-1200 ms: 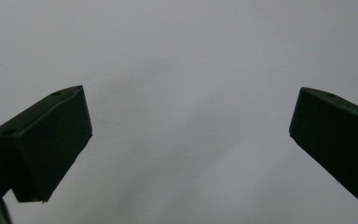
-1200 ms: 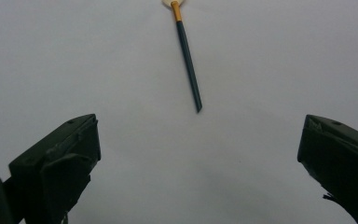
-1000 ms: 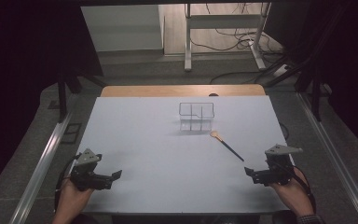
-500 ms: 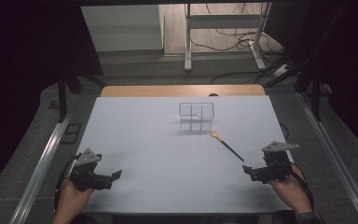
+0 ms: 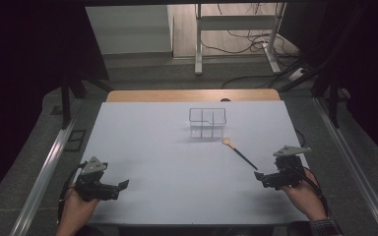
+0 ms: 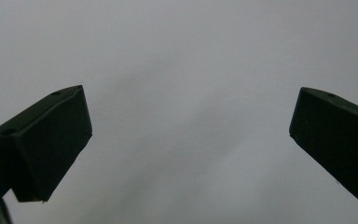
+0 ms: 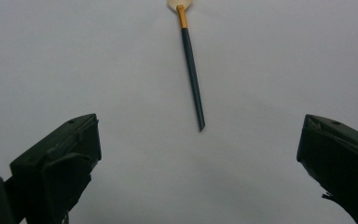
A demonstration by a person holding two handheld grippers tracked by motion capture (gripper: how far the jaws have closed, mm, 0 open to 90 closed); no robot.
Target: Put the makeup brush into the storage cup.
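Holding my right gripper [image 5: 265, 180] low over the near right part of the table [image 5: 152, 147], I have its jaws spread wide with nothing between them. In the right gripper view the brush [image 7: 191, 70] lies just ahead of that gap, its dark handle tip nearest me and its orange band and pale head farther off. From above, the brush [image 5: 239, 154] rests flat on the white surface, slanting from its head near the table's middle down toward my right gripper, close to it but not touching. My left gripper [image 5: 120, 186] sits at the near left corner, jaws parted as well, over bare table. Beyond the brush head stands a clear divided box [image 5: 207, 122], apart from it.
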